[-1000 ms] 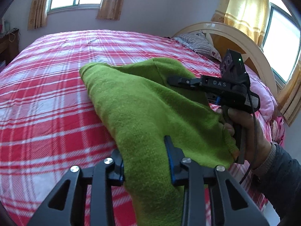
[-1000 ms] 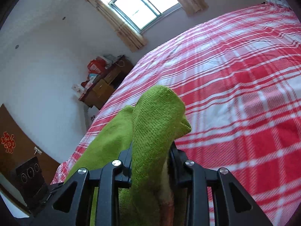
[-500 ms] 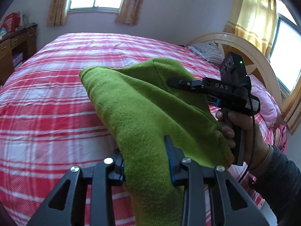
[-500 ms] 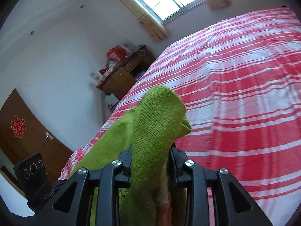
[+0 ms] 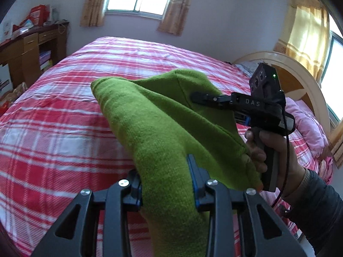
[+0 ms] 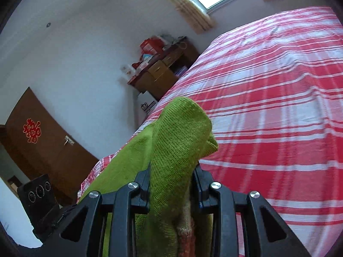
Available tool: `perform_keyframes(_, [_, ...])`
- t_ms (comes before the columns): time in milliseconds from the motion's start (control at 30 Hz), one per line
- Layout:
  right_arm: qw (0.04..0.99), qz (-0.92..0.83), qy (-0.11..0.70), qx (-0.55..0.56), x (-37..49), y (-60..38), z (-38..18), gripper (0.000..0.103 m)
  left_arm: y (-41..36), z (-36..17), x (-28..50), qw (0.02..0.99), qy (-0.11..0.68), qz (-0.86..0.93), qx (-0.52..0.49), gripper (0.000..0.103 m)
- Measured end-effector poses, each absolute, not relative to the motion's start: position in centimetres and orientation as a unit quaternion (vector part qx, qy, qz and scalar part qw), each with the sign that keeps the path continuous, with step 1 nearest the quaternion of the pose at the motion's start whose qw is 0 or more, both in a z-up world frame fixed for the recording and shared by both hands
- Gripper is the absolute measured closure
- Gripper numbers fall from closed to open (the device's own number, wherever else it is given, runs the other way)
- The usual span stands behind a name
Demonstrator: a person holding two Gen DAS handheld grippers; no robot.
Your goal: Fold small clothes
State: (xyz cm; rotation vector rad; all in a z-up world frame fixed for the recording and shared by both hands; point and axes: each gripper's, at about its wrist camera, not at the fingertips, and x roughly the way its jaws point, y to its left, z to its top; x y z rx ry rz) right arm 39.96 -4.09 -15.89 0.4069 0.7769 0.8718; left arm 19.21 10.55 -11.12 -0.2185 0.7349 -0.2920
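Green knit garment [image 5: 158, 128] pinched in left tool [image 5: 166, 184], right tool [image 6: 171, 184]

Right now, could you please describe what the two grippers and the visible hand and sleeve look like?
The left gripper is black with silver screws and blue finger pads. The right gripper looks alike; from the left wrist view its black body reads "DAS", carries a dark camera block with a green light, and trails a black cable. The bare hand has a dark grey sleeve.
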Motion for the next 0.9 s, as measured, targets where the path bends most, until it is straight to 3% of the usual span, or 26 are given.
perform_keyframes(900, [0.76,0.487,0.408,0.137,39.8,10.2,-16.2,0.073,19.7,-12.4,15.1,0.928,0.342,-0.06,-0.136,0.069])
